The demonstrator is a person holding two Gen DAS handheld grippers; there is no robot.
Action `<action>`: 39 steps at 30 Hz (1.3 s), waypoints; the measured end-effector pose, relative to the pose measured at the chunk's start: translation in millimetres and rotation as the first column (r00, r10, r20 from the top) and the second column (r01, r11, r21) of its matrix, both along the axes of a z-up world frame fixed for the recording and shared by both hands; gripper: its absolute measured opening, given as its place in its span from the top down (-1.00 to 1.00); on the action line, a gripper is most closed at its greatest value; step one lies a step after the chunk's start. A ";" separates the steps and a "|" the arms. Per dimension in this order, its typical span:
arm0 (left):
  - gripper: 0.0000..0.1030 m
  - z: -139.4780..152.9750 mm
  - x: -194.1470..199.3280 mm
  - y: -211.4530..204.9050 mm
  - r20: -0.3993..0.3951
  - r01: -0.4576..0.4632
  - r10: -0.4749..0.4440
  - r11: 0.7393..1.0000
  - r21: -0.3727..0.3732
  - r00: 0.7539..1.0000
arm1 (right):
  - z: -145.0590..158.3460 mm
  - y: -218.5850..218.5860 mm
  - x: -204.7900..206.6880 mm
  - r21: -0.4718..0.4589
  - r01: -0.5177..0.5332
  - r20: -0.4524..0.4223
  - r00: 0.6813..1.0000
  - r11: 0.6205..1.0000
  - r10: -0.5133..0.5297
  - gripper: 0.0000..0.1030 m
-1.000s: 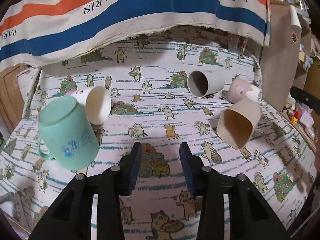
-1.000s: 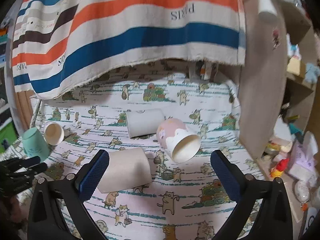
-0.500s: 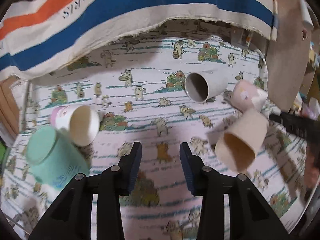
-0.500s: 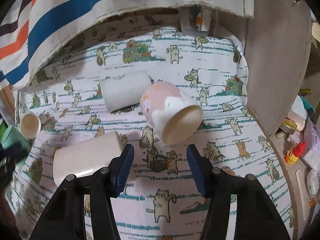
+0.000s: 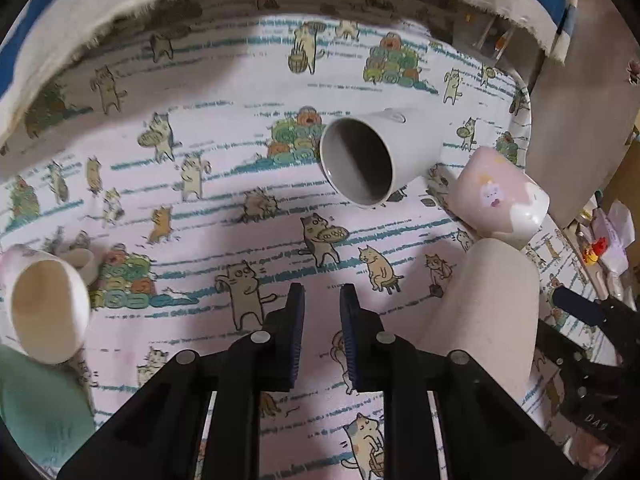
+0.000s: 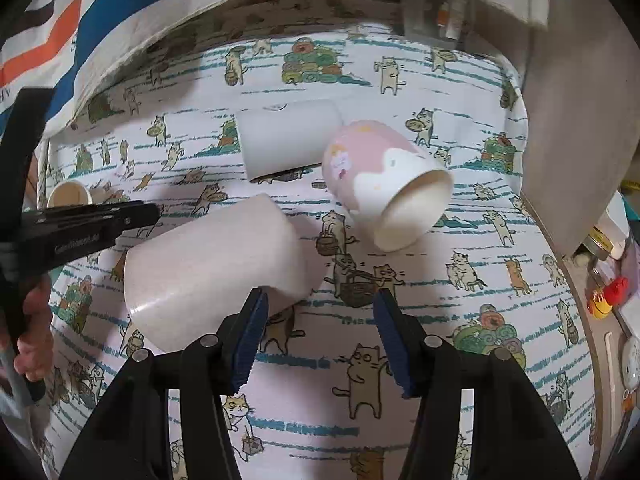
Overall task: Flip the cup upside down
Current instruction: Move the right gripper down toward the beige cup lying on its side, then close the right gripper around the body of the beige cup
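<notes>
Several cups lie on their sides on the cat-print cloth. A beige cup [image 6: 212,268] lies just ahead-left of my right gripper [image 6: 320,320], which is open and empty; the cup also shows in the left wrist view [image 5: 488,304]. A pink-and-white cup [image 6: 380,184] lies ahead of the right gripper, mouth toward it, and shows in the left wrist view [image 5: 500,200]. A grey cup [image 5: 372,160] lies ahead of my left gripper [image 5: 322,328], whose jaws stand a narrow gap apart with nothing between them; the cup shows in the right wrist view [image 6: 288,140].
A small white cup [image 5: 44,308] lies on its side at far left, with a mint green mug [image 5: 36,412] below it. A striped cloth [image 6: 100,20] hangs over the far side. A brown panel [image 6: 572,100] stands at right, with clutter beyond the table edge.
Both grippers have moved forward and down toward the cups. The right gripper's jaws narrowed from wide open, then widened a little. The left gripper's jaws narrowed slightly.
</notes>
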State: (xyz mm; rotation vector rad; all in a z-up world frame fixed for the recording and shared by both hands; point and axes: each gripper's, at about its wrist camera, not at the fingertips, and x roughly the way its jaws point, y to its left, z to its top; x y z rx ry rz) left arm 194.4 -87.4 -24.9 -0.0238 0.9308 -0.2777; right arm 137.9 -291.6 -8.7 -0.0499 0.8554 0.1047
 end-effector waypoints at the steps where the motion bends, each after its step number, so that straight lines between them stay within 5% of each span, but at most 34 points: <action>1: 0.71 -1.9 0.1 0.7 -0.014 0.004 -0.005 1.000 -0.017 1.000 | -1.0 1.4 0.4 -0.003 -0.003 -0.001 1.000 1.000 0.003 -0.12; 3: 0.72 -5.6 -1.4 2.2 -0.041 0.026 -0.028 0.998 -0.054 0.999 | -3.2 4.1 2.1 -0.003 -0.011 -0.009 1.000 1.000 0.011 -0.12; 9: 0.72 -0.4 -15.0 -3.5 -0.032 0.040 -0.039 0.999 0.024 0.999 | -2.9 11.3 3.7 0.013 -0.025 -0.001 1.000 1.000 0.025 -0.12; 19: 0.85 2.0 -26.7 8.0 -0.076 0.079 -0.088 0.991 -0.112 0.993 | 2.9 35.8 1.2 -0.010 -0.076 0.011 0.997 0.997 0.076 -0.12; 33: 1.00 10.7 -78.0 36.9 -0.005 0.065 -0.065 0.997 -0.049 0.998 | 3.8 73.0 -4.7 0.018 -0.170 0.006 0.985 0.985 0.170 -0.12; 39: 1.00 12.9 -86.5 54.5 -0.010 0.031 -0.032 0.995 -0.098 0.999 | 2.7 82.8 -6.9 0.031 -0.205 -0.005 0.979 0.978 0.205 -0.12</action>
